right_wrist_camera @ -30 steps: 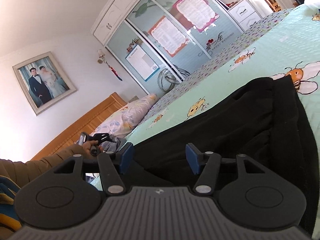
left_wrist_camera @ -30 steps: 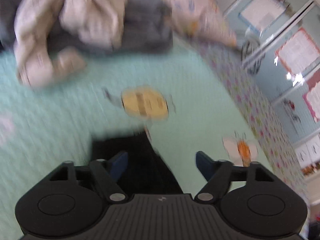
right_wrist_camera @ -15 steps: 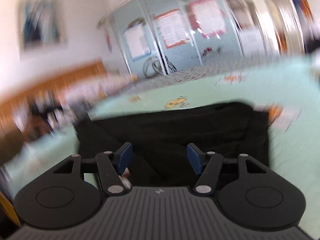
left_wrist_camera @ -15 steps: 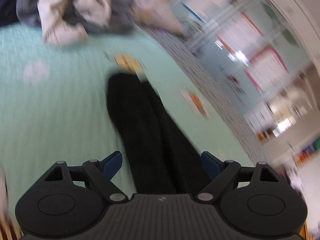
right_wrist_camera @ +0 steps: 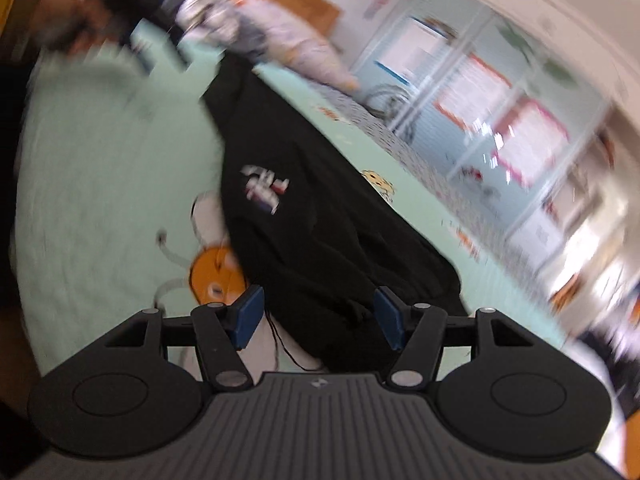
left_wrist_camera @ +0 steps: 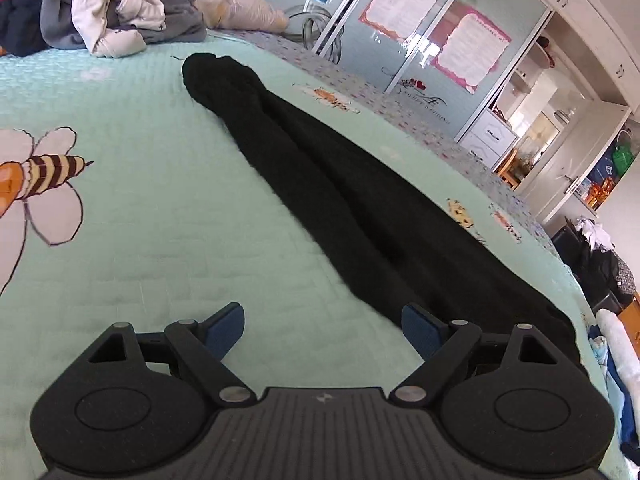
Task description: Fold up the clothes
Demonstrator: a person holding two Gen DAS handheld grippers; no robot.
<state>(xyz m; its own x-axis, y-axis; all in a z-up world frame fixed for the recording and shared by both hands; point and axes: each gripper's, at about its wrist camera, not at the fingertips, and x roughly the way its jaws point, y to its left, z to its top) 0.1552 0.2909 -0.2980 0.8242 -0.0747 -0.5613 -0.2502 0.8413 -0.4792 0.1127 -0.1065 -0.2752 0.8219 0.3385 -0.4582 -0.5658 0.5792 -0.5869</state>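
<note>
A long black garment (left_wrist_camera: 344, 200) lies stretched across the mint bedspread (left_wrist_camera: 140, 220), running from the far left to the near right. My left gripper (left_wrist_camera: 322, 330) hovers open over the bedspread at the garment's near end, and its right finger (left_wrist_camera: 420, 330) sits at the cloth's edge. In the blurred right wrist view the same black garment (right_wrist_camera: 320, 240) shows a white and red logo (right_wrist_camera: 264, 190). My right gripper (right_wrist_camera: 320, 316) stands open low over its near end, with dark cloth and a drawstring under the gap; the pads are apart from it.
A pile of loose clothes (left_wrist_camera: 116, 12) and a pillow (left_wrist_camera: 240, 8) lie at the head of the bed. Sliding wardrobe doors with posters (left_wrist_camera: 440, 32) stand beyond the far side. More laundry (left_wrist_camera: 616, 344) is heaped past the bed's right edge. A blurred sleeve (right_wrist_camera: 60, 24) shows upper left.
The left gripper has drawn back from the clothes pile along the garment, whose whole length now shows. The right view has rolled strongly, and the logo side of the garment has come into sight.
</note>
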